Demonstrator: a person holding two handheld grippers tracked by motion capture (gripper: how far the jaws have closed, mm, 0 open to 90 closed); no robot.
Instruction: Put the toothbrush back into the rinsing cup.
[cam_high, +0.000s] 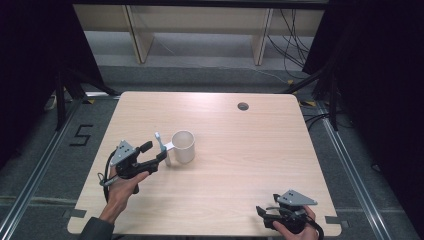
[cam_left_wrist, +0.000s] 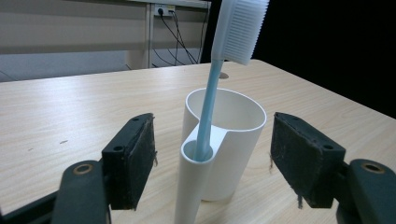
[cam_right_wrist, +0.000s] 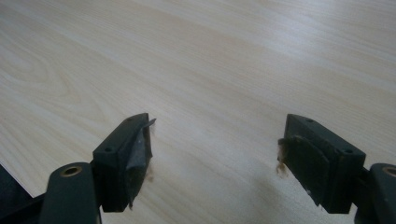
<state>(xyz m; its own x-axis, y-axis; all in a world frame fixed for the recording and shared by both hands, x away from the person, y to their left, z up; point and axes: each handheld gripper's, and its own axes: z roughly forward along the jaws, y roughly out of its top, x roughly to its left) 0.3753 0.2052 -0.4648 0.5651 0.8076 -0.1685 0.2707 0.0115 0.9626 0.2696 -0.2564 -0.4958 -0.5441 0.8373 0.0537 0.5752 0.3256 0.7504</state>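
Left gripper (cam_left_wrist: 212, 156) sat closest, jaws wide apart and holding nothing, with the cup (cam_left_wrist: 223, 140) standing between them untouched. Brush (cam_left_wrist: 208, 112) stood upright in its side slot, so looked like a finished drop-off. Right gripper (cam_right_wrist: 217, 154) gaped over bare table (cam_right_wrist: 196, 56), probably just parked.

A white cup (cam_high: 183, 146) stands upright left of the table's middle. A light-blue toothbrush (cam_left_wrist: 219, 79) stands tilted in the cup's narrow side tube, white bristle head up.

Toothbrush (cam_left_wrist: 208, 93) head top cut off; holder (cam_left_wrist: 219, 154) base cut off.
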